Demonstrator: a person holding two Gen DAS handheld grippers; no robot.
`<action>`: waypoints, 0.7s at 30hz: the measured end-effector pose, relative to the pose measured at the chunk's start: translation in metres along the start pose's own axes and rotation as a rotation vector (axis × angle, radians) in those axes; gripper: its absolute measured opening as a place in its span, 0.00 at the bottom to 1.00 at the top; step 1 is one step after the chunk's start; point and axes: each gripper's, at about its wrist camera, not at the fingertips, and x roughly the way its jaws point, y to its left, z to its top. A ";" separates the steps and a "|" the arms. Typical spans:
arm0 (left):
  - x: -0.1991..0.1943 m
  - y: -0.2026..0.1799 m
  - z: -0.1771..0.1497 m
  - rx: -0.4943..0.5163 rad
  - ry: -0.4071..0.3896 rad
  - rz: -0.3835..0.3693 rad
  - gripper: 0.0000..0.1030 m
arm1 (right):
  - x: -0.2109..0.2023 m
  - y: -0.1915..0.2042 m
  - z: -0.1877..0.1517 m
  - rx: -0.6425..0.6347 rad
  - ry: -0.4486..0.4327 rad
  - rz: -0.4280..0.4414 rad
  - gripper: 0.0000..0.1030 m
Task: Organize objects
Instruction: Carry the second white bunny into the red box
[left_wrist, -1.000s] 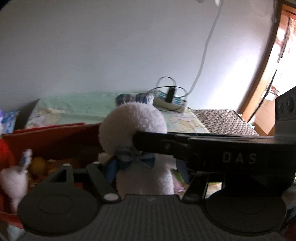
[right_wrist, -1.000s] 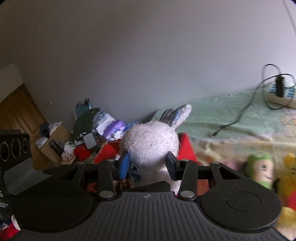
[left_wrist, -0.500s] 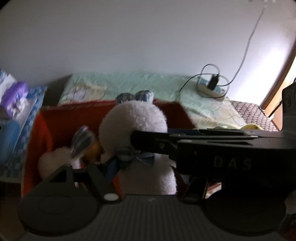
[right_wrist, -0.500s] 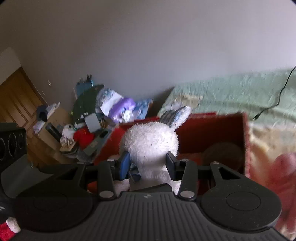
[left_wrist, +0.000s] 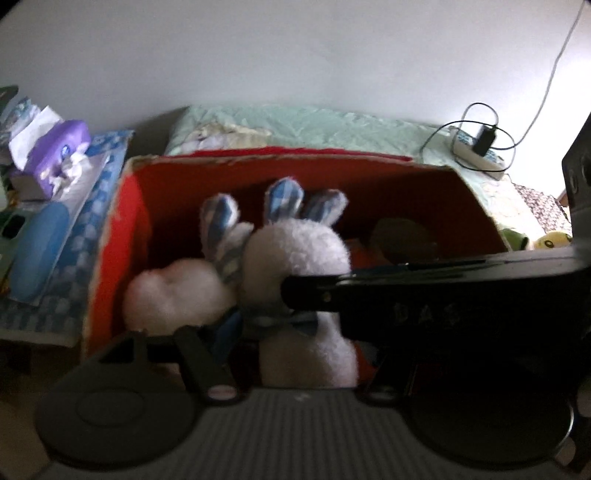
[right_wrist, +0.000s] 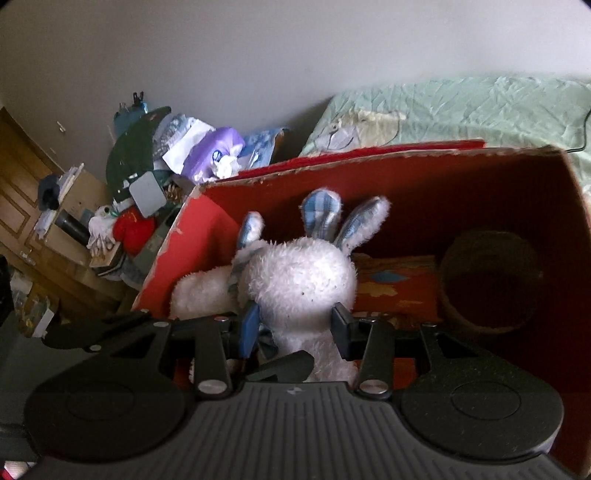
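Observation:
A white plush rabbit (right_wrist: 299, 280) with blue-checked ears and a bow hangs upright inside the open red cardboard box (right_wrist: 369, 162). My right gripper (right_wrist: 295, 328) is shut on its neck, one pad on each side. In the left wrist view the same rabbit (left_wrist: 295, 254) sits between the jaws of my left gripper (left_wrist: 295, 343), which are closing on its neck. The left finger's blue pad (left_wrist: 225, 332) presses on the bow. The other finger is hidden behind the right gripper's black body (left_wrist: 424, 295). A second white rabbit (left_wrist: 173, 291) lies in the box, touching the held one.
A brown round basket (right_wrist: 487, 280) and an orange item (right_wrist: 395, 280) lie in the box. The box stands at the foot of a green-sheeted bed (left_wrist: 314, 125) with a power strip (left_wrist: 476, 151). A purple tissue pack (right_wrist: 214, 151) and clutter crowd the left. Green and yellow plush toys (left_wrist: 550, 240) lie right of the box.
Both grippers carried the rabbit down and across, from above the bed into the red box. The views tilted downward, so the box's inside and the second rabbit came into sight.

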 end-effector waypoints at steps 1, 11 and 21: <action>0.000 0.004 0.000 -0.009 0.003 -0.006 0.58 | 0.004 0.002 0.002 0.003 0.004 0.003 0.44; 0.007 0.005 0.005 -0.008 0.022 -0.002 0.61 | 0.017 0.004 0.007 -0.012 0.048 -0.012 0.57; -0.001 0.004 0.003 0.000 0.009 0.013 0.61 | -0.012 -0.014 0.010 0.104 -0.014 0.055 0.56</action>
